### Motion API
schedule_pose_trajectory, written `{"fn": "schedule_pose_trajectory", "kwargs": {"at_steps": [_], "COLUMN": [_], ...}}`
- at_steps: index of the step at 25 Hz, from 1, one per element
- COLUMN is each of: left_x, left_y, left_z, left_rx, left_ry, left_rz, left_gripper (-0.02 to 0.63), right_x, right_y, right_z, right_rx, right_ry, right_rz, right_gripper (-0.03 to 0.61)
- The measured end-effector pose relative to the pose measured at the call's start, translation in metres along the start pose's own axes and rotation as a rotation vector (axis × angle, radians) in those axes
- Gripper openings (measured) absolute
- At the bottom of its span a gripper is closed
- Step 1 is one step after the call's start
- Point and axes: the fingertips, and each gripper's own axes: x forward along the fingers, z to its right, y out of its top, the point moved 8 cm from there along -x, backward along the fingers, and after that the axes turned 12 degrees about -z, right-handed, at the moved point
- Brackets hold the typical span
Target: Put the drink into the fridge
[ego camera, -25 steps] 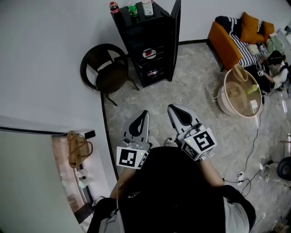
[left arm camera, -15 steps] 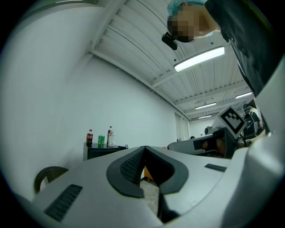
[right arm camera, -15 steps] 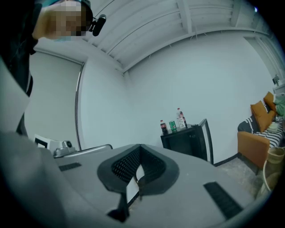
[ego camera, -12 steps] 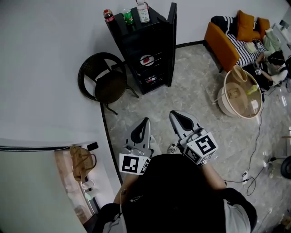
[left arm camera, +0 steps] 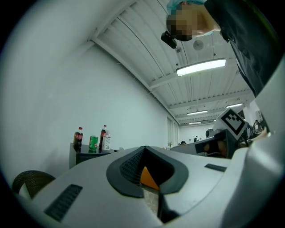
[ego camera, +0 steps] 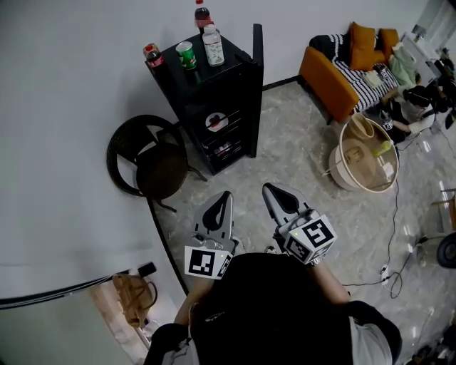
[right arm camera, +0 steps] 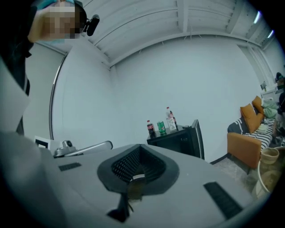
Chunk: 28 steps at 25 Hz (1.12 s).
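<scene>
Surroundings, taken from the fridge point(ego camera: 226, 107): it is a low black cabinet against the white wall, its door point(ego camera: 256, 68) swung open at its right side. The shelves show items too small to identify.

Four drinks stand on top of the fridge:
- a cola bottle point(ego camera: 152, 55) at the left edge
- a green can point(ego camera: 186, 54) just right of it
- a clear bottle point(ego camera: 212, 44) with a white label, further right
- a second cola bottle point(ego camera: 202, 14) behind that, nearest the wall

None is held.

A dark round-backed chair point(ego camera: 153, 160) stands just left of the fridge and slightly forward of it, beside the line of approach rather than across it. An orange sofa point(ego camera: 329, 75) sits well to the fridge's right, with a round pale basket point(ego camera: 365, 153) on the floor in front of it. Cables point(ego camera: 390, 242) trail over the floor beyond the basket. Grey tiled floor point(ego camera: 285, 146) lies between the fridge and both grippers.

Pose: the left gripper point(ego camera: 224, 199) and right gripper point(ego camera: 273, 191) are carried side by side in front of the person's torso, held level, well short of the fridge and pointing towards it. Each gripper's own view shows its jaws pressed together with nothing between them.
</scene>
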Motion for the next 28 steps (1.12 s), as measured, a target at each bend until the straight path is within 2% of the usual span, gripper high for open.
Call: {"fn": "schedule_pose_trajectory", "kwargs": {"at_steps": [4,15,24,28], "left_x": [0.022,0.049,0.070,0.087], "left_y": [0.009,0.020,0.023,0.026], "left_z": [-0.044,-0.146,-0.172,-0.179], "left_rx": [0.011,0.026,0.017,0.021], "left_ry": [-0.048,-0.088,-0.099,-0.097], "left_rz": [0.010,0.004,-0.009,-0.013], "left_gripper": [0.009,0.009,0.009,0.009], "right_x": [0.043,0.135,0.155,0.168], "right_y": [0.016,0.031,0.039,0.043], "right_z": [0.003,-0.008,0.000,0.013], "right_rx": [-0.008,-0.023,-0.021,-0.013], "right_ry": [-0.052,-0.118,-0.171,-0.168], "right_rz": [0.000,0.001,-0.007,-0.017], "right_gripper": [0.014,0.014,0.014,0.014]}}
